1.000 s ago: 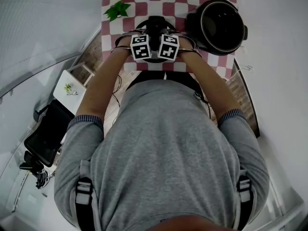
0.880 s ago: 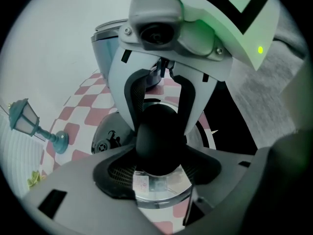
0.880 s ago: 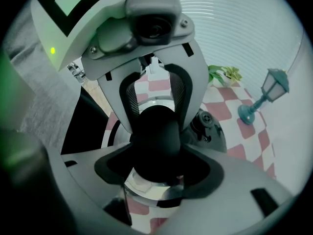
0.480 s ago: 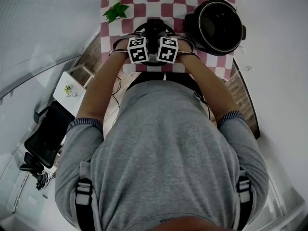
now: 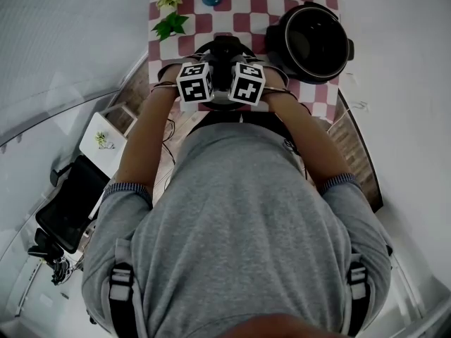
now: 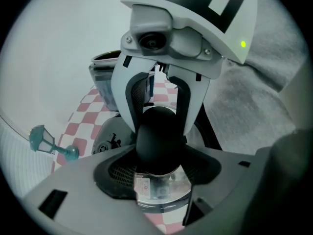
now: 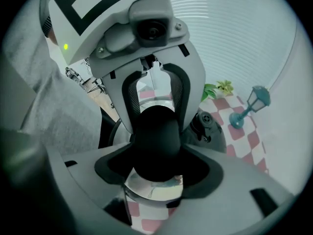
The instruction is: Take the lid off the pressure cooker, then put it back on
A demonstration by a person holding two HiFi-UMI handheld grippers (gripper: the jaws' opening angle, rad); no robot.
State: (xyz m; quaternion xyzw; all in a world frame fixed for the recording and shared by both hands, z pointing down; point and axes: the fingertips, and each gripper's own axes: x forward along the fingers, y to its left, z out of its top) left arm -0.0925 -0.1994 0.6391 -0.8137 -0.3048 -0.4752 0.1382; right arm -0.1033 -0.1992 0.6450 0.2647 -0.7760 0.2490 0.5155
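So roughly halfway through, I'd say: the lid [image 5: 225, 50] was already off the pressure cooker [image 5: 278, 48], which stood open on the checkered desk [image 5: 246, 5] with its dark inside showing. What's left, going by the task, was carrying the lid back over the cooker's mouth, lining it up and setting it down. The lid sat just beside the cooker, on the side nearer the person's left arm, apart from it and not over the opening at all. Both grippers had it by the fat black knob [image 6: 157, 136] on top. The left gripper [image 6: 157, 168] was clenched on the knob, its grey fingers [image 6: 78, 180] wrapped round either side with the dark pads hard against it. The right gripper [image 7: 155, 165] came at it from the opposite side and did the same, its fingers [image 7: 244, 180] clamped on that knob too, so nothing was loose. The knob filled the gap between each pair completely, with the lid's dark dome hanging below them. Honestly I couldn't tell whether the lid's bottom was clear of the desk or touching it.
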